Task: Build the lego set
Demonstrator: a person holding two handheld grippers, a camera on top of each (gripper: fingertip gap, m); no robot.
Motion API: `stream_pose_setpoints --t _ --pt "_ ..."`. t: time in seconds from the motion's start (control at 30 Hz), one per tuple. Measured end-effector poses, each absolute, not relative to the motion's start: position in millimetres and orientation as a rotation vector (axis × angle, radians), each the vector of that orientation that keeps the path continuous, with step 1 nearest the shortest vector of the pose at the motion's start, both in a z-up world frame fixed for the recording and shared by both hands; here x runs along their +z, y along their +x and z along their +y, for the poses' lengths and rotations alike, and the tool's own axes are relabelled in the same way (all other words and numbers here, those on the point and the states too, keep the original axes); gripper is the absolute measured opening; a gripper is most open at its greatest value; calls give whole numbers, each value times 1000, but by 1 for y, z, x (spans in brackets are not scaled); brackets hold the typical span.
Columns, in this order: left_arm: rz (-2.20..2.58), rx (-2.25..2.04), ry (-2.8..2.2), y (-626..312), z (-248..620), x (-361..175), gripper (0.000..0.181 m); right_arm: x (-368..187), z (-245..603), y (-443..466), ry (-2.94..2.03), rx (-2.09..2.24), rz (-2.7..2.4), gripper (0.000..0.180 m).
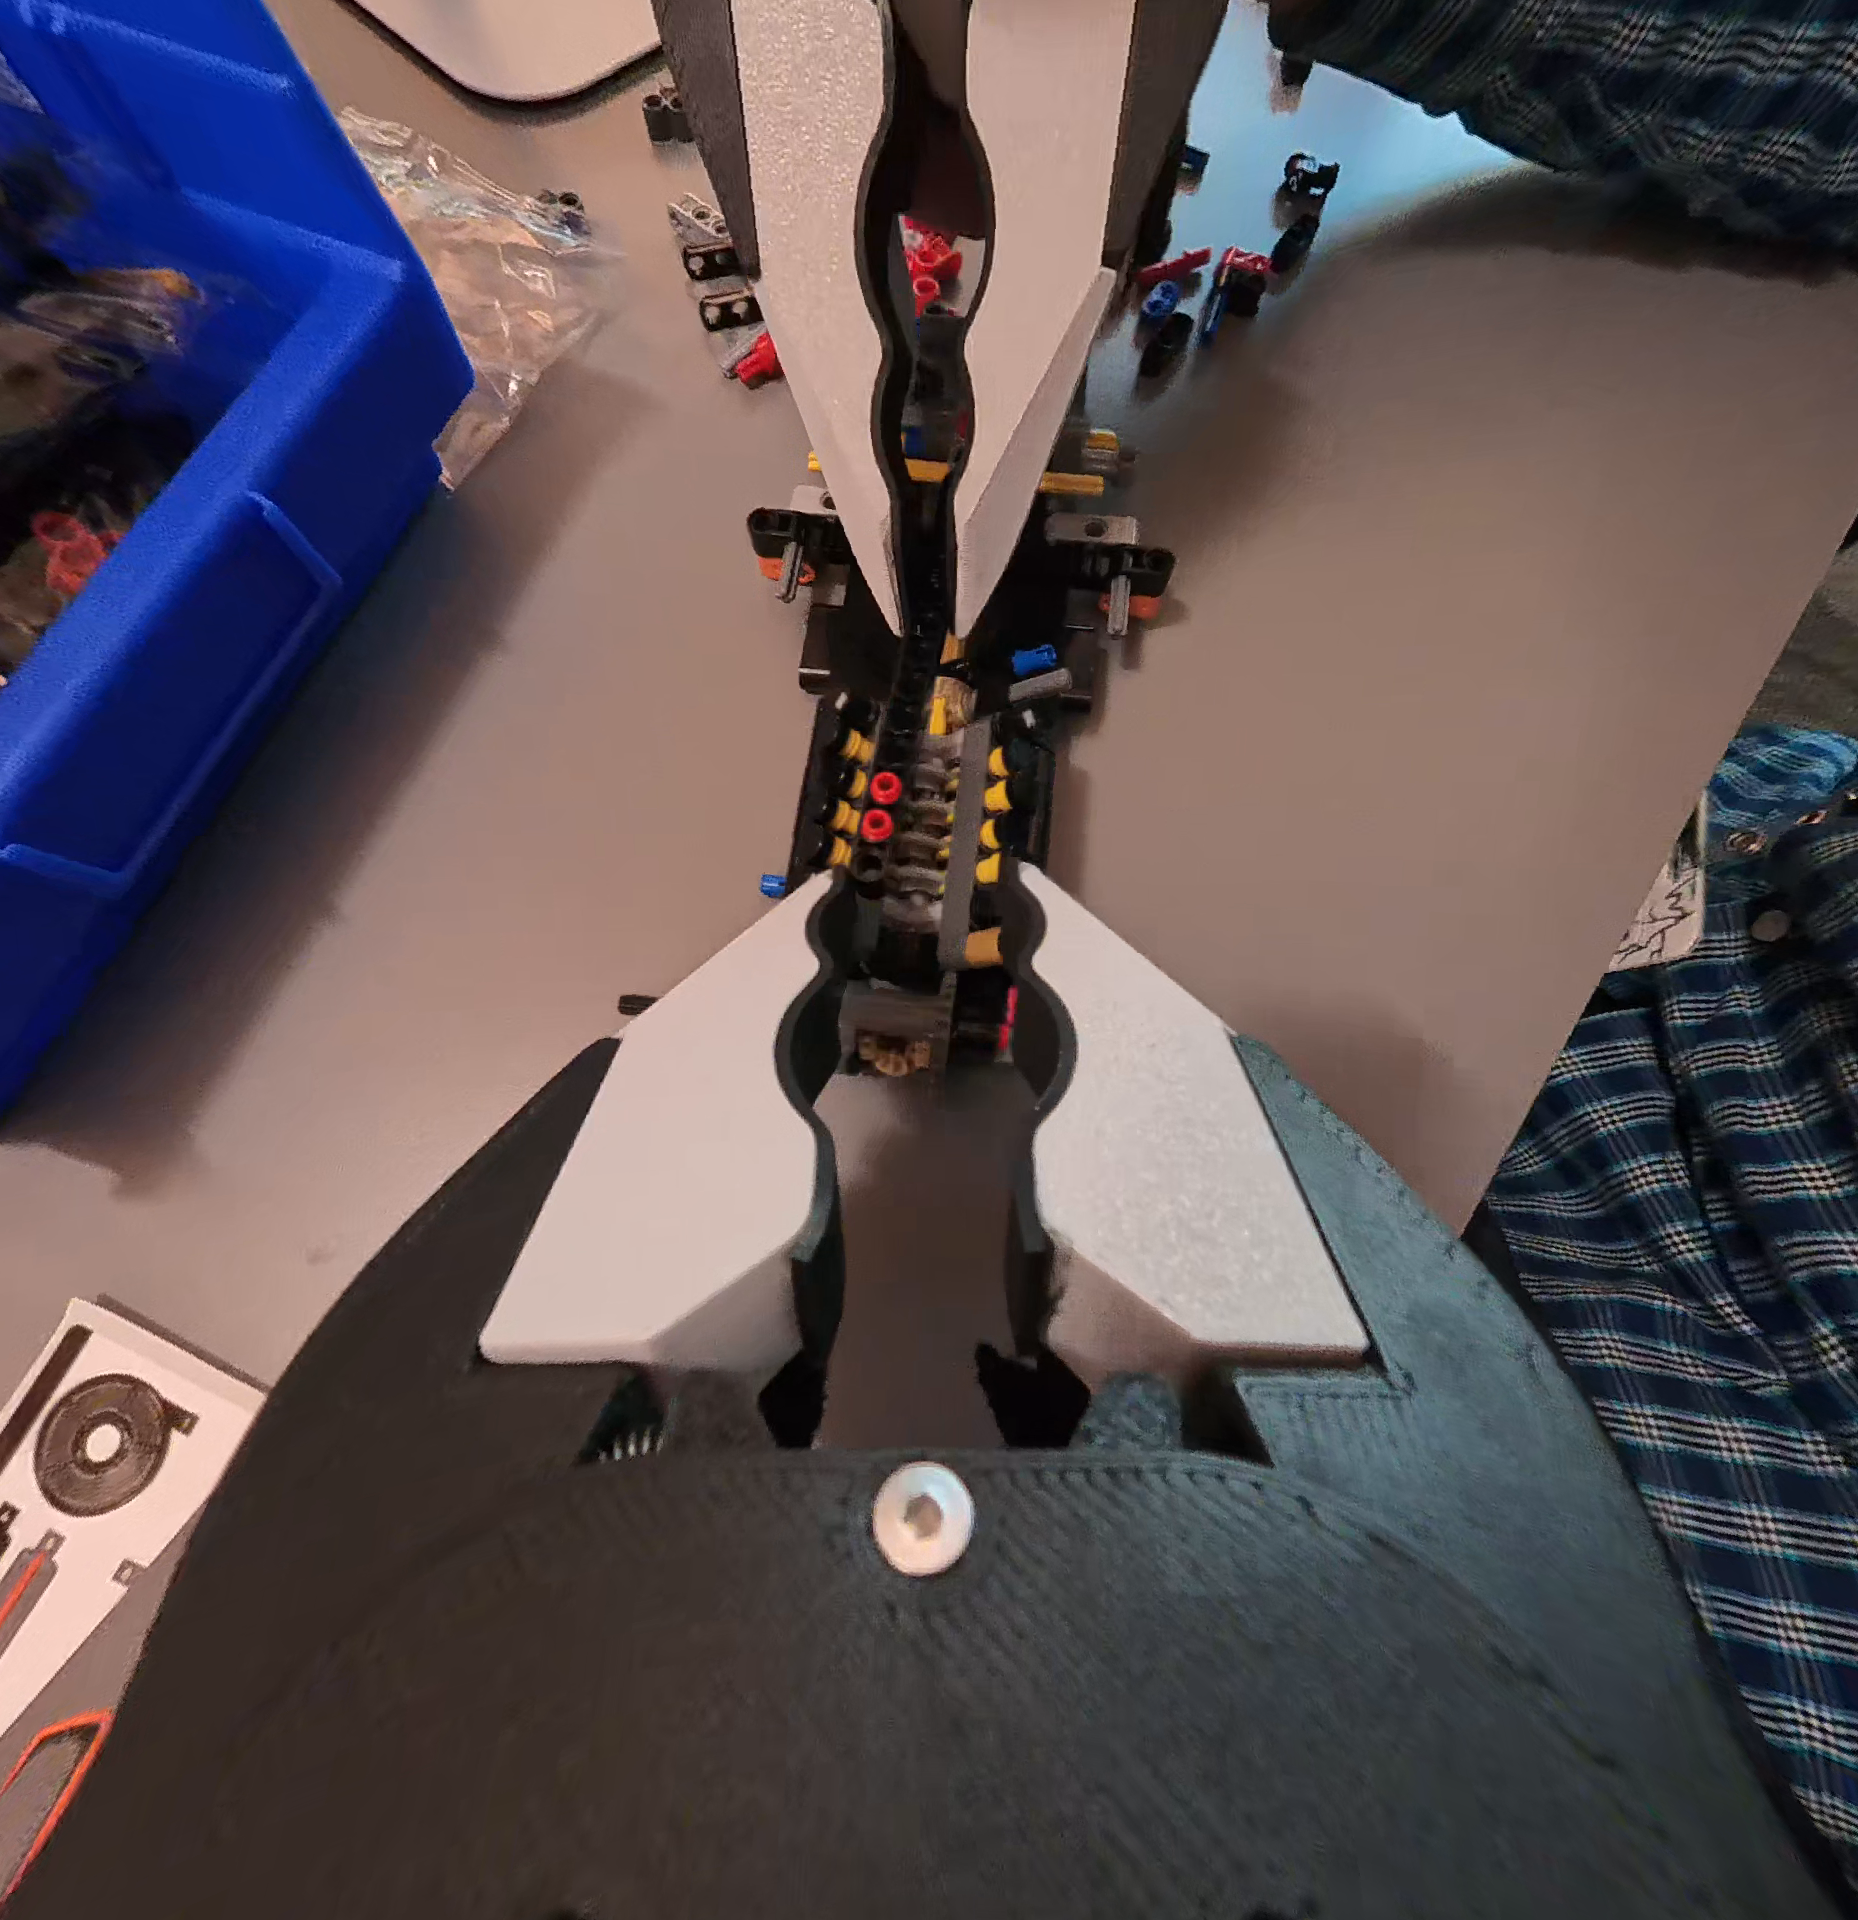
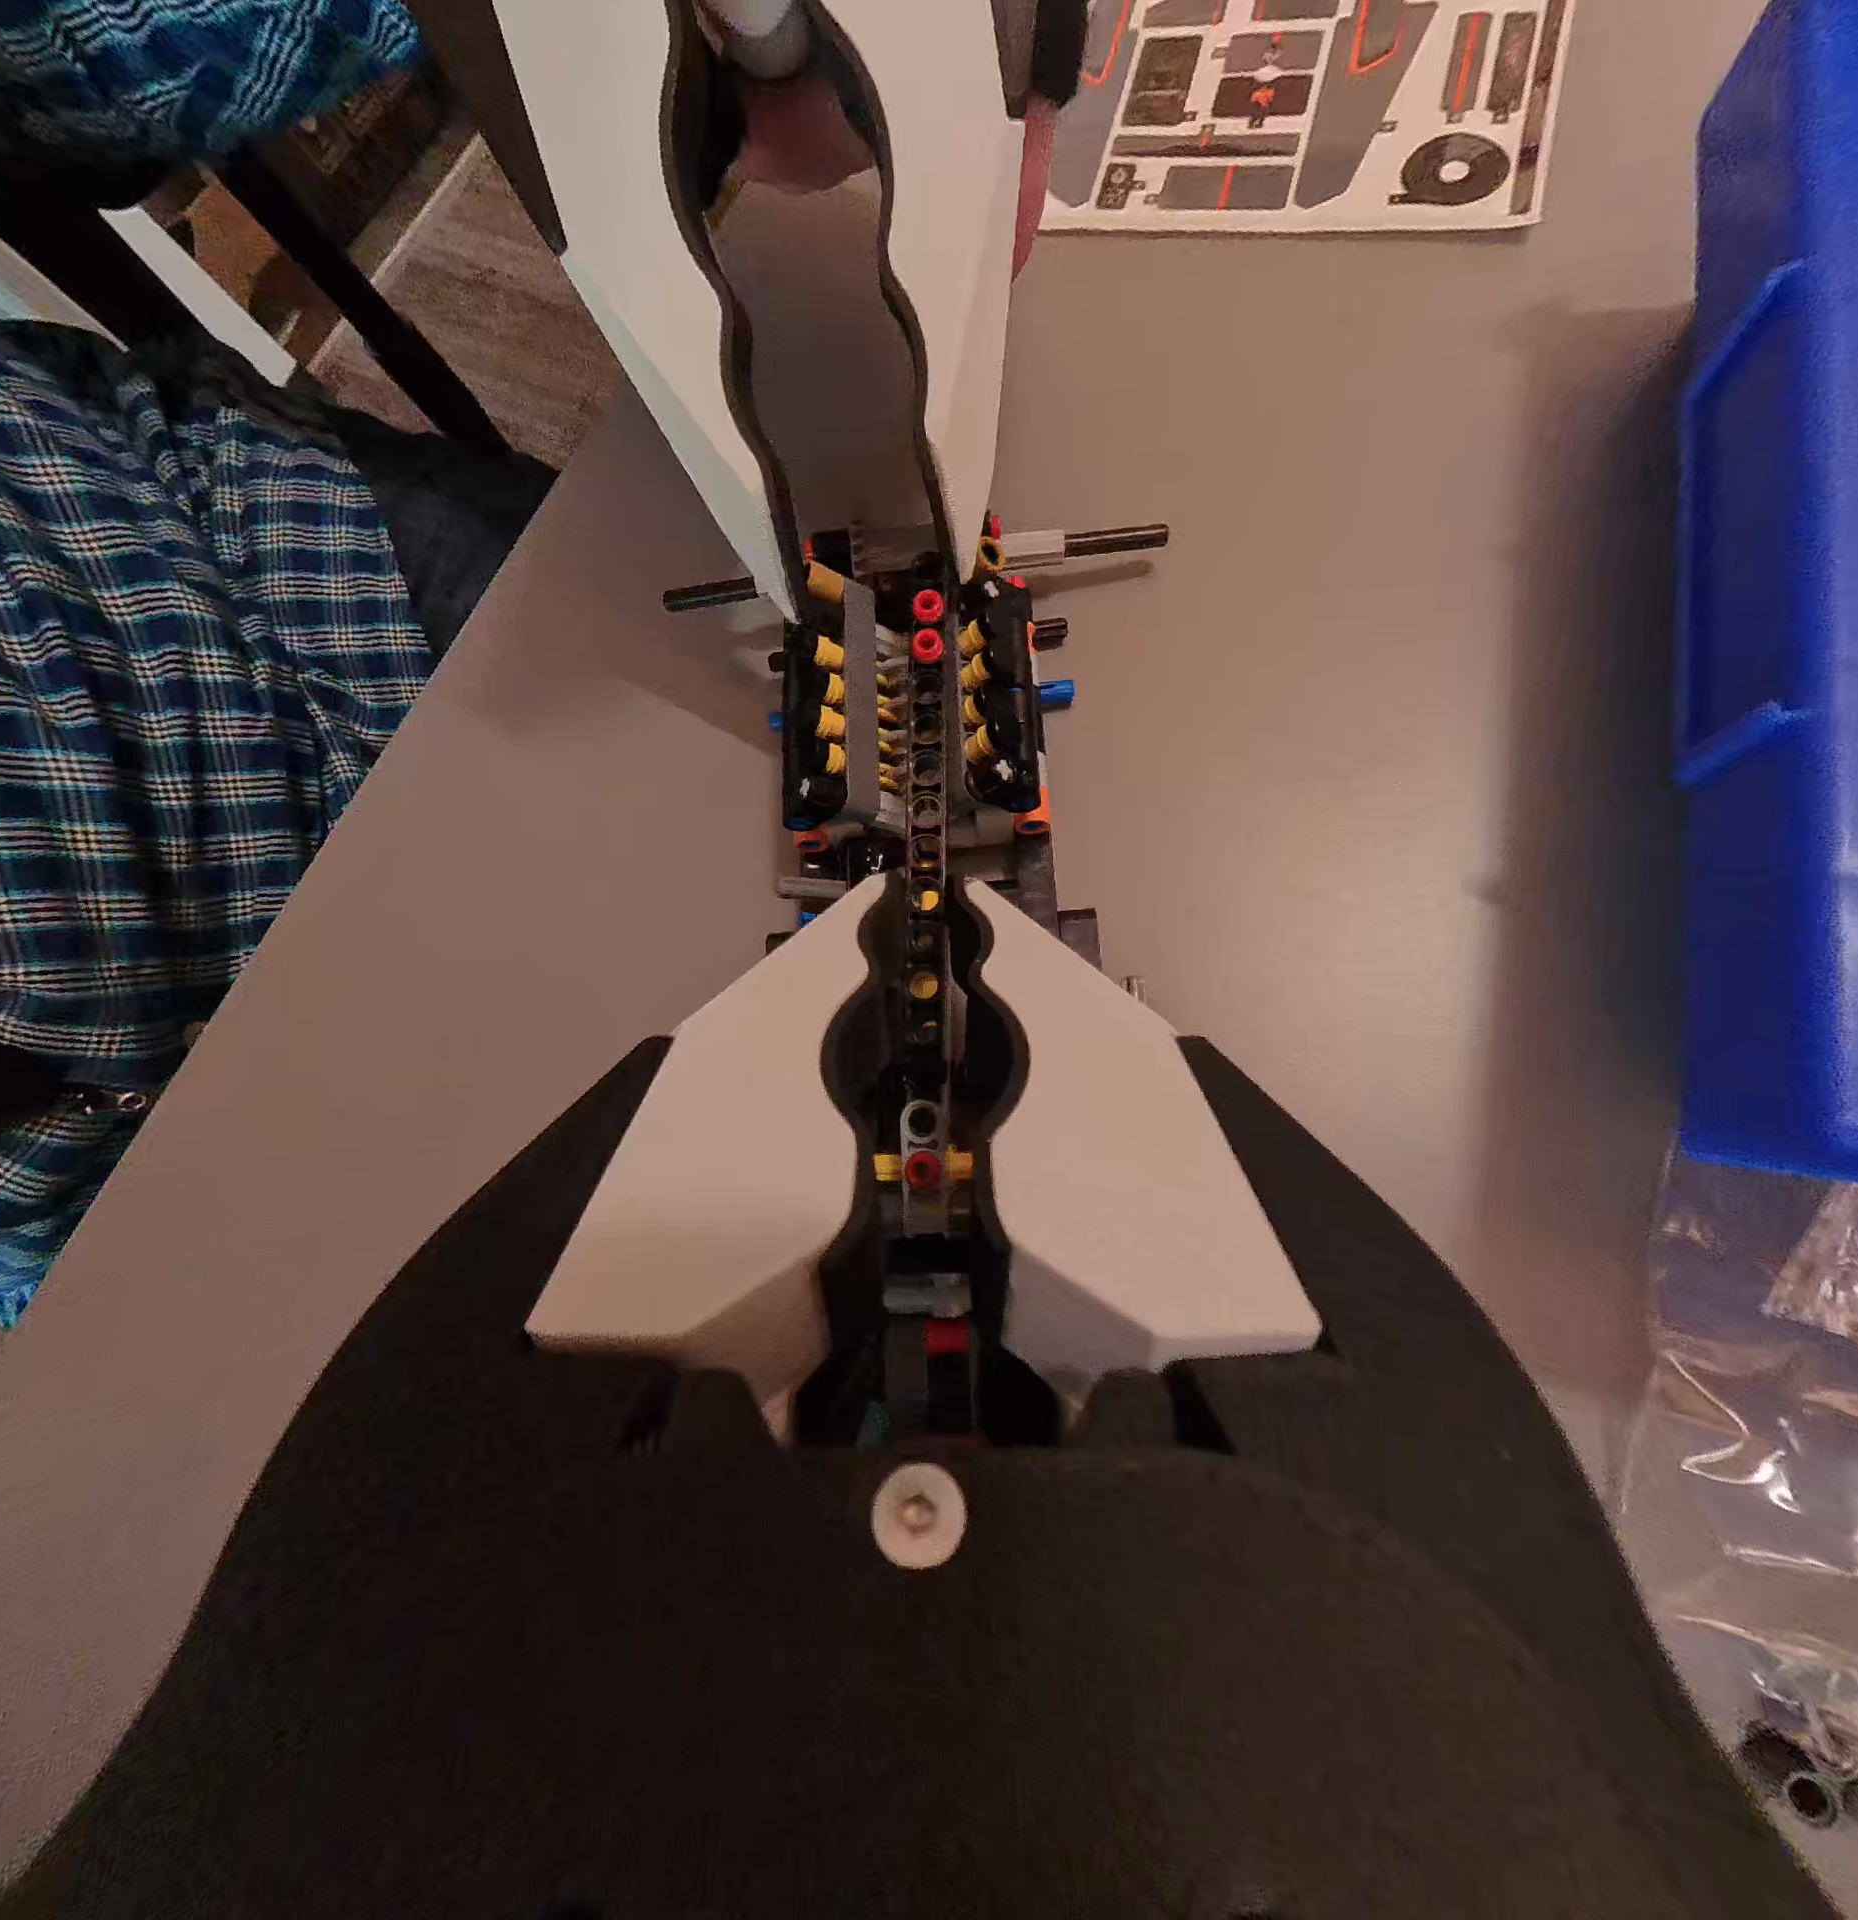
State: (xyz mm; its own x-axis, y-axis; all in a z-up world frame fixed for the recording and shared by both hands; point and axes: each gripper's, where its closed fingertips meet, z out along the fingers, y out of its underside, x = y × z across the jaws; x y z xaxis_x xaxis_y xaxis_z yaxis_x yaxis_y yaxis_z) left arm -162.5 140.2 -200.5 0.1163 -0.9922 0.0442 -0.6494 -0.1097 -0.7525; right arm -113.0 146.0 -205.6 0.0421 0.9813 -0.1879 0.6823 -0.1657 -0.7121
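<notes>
A Lego Technic chassis (image 1: 992, 800) with yellow, red and black pins lies on the grey table (image 1: 489, 779). My left gripper (image 1: 925, 883) is closed around the chassis's near end. It also shows in the right wrist view (image 2: 878, 582), entering from the top. My right gripper (image 2: 925, 888) is shut on a long black beam with holes (image 2: 926, 790) that lies along the middle of the chassis (image 2: 852, 717). In the left wrist view the right gripper (image 1: 930, 629) comes in from the top, pinching that beam (image 1: 920, 675).
A blue bin (image 1: 229, 520) (image 2: 1787, 623) stands beside the chassis. There are clear plastic bags (image 1: 489, 270) (image 2: 1787, 1455), loose small pieces (image 1: 1216, 291) and a sticker sheet (image 1: 73, 1475) (image 2: 1299, 114). A person's plaid sleeve (image 1: 1735, 1247) is at the table's edge. Left tips to right tips: about 6 cm.
</notes>
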Motion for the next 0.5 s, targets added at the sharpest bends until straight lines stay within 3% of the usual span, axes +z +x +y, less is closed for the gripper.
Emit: stream_pose_setpoints --t 0.5 --pt "1596 -678 -1822 -159 149 -202 38 -203 151 -108 -1916 984 -1618 4"
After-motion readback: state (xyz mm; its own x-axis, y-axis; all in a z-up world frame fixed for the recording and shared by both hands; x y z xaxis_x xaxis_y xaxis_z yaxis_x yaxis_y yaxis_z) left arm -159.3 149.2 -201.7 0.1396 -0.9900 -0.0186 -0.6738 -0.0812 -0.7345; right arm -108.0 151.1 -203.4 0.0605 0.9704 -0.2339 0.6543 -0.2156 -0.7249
